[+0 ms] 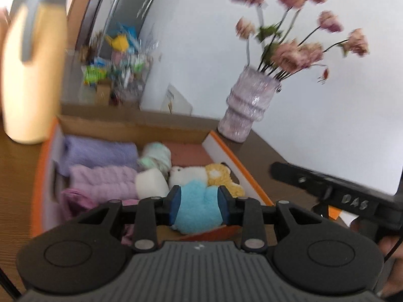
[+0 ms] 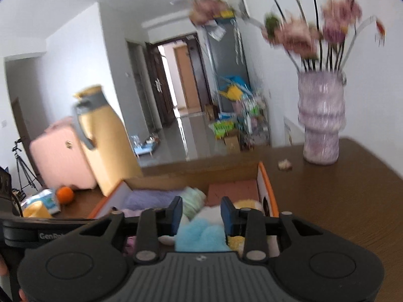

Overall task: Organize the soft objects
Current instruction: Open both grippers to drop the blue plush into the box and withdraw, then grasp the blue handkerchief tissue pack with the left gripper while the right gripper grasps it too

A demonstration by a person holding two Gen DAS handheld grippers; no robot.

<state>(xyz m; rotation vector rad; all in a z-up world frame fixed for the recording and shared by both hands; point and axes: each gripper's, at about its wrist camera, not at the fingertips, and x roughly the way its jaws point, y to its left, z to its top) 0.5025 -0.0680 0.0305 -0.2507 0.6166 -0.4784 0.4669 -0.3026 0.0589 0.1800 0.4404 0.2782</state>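
Fingers [image 1: 176,206] pinching blue plush [image 1: 196,209]; "DAS".

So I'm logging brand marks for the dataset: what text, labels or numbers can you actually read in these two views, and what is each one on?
"DAS": raised letters on the black handle of the right claw, seen from the left view.
"GenRo", cut off by the claw body in front: white print on the black handle of the left claw, seen from the right view.
Packages on the floor rack: too blurred to read.
Leaning white board: too blurred to read.
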